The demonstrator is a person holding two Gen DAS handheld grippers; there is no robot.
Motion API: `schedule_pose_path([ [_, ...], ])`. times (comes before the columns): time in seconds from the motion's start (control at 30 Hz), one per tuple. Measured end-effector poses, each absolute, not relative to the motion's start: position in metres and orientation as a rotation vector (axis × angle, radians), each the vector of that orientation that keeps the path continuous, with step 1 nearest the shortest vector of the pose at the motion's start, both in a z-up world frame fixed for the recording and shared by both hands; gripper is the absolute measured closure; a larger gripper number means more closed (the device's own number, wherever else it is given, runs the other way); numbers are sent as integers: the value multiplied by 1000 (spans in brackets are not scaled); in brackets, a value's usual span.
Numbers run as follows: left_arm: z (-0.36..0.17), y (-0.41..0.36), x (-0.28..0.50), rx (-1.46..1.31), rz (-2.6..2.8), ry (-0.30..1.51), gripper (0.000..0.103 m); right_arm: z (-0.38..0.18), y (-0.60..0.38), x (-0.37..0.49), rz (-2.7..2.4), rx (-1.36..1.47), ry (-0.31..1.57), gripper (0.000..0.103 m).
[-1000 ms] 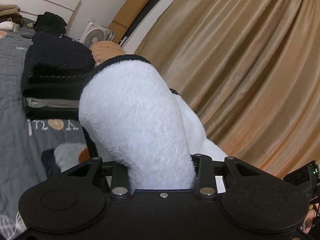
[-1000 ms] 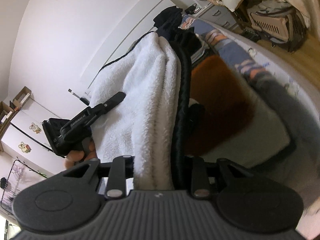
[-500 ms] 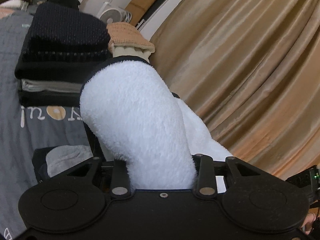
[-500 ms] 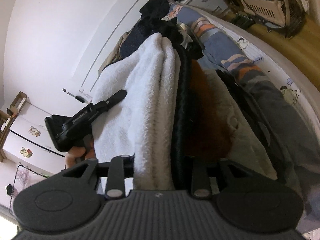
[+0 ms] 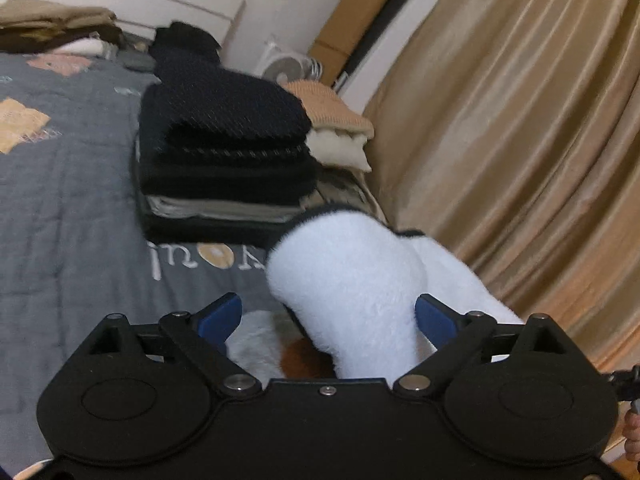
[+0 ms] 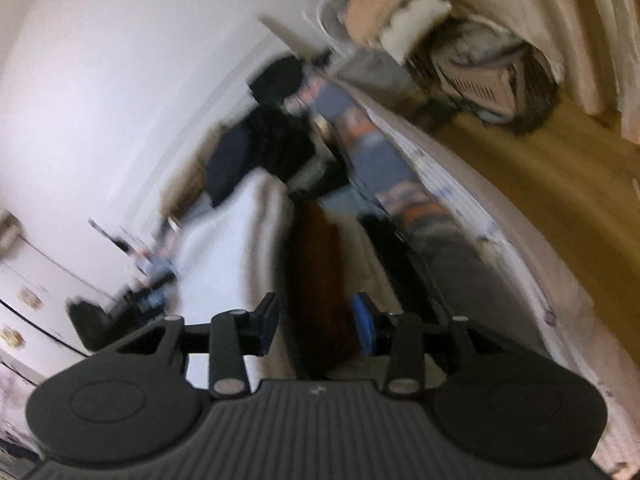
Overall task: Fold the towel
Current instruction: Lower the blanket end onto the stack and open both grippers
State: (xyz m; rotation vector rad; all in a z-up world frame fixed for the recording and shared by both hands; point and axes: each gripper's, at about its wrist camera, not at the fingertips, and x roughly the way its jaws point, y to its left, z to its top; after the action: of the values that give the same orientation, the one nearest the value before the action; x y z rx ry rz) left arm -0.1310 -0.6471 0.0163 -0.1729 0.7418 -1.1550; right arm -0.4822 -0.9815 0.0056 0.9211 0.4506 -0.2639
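- Left tongs [image 5: 328, 316]: jaws have just sprung wide apart; the white towel [image 5: 352, 292] stands between them, unclamped.
- Right tongs [image 6: 316, 320]: jaws just parted, the towel's brown-and-white fold between, not pinched.
- Beyond the towel: stacked dark clothes [image 5: 224, 152] on the grey bed [image 5: 60, 208].

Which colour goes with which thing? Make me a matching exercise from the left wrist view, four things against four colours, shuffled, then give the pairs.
Things:
1. towel
2. folded stack on the bed
3. curtain
4. bedspread

Colours:
A. golden tan
B. fluffy white
C. grey with printed patches
D. mostly black

Pairs: 1-B, 2-D, 3-A, 4-C
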Motion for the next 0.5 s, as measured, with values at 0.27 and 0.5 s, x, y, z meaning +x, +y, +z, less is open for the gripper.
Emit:
schedule_pose_path([
  [0.27,31,-629,-142,-204,-1195,672,10,24,-934,-441,-134,826,385,62],
  [0.5,28,-669,-142,-140,-1182,676,30,7,-929,-397,-137,854,413,62],
])
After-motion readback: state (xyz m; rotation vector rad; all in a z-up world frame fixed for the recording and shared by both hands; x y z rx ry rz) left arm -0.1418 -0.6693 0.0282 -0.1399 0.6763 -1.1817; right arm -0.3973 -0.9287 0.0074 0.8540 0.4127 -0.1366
